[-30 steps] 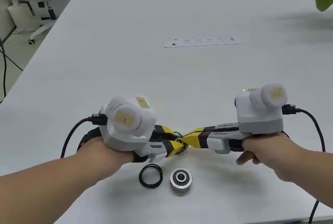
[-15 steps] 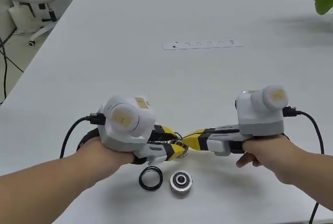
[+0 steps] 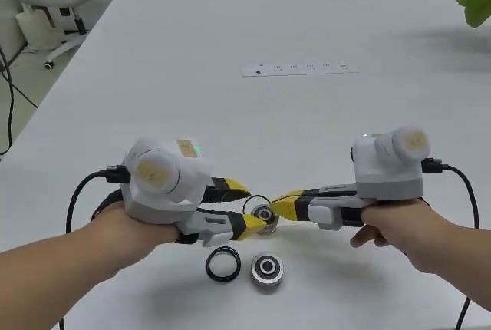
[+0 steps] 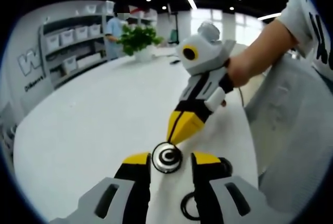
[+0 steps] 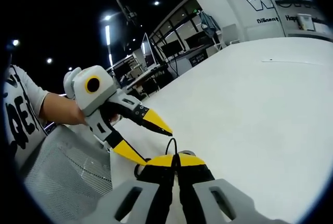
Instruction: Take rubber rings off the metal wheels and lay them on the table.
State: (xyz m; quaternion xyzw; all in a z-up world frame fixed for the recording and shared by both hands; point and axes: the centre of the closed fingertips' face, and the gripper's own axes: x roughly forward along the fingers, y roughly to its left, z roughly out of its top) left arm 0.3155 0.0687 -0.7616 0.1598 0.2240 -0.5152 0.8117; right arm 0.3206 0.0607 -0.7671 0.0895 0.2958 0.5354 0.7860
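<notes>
Right tool (image 5: 177, 157) pinched shut on thin rubber ring (image 3: 255, 199), looks partly off metal wheel (image 3: 264, 214), above tabletop (image 3: 322, 130) front edge. Left tool (image 3: 242, 206) jaws apart, flanking wheel. Ring probably soft, stretchy, light imo; wheel stiff, slick, so grip its rim.

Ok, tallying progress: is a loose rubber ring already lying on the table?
Yes, a black rubber ring lies flat on the table beside a bare metal wheel.

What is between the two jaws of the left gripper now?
A metal wheel sits between the jaws of the open left gripper, in the left gripper view. The right gripper's tip points at it from the far side.
</notes>
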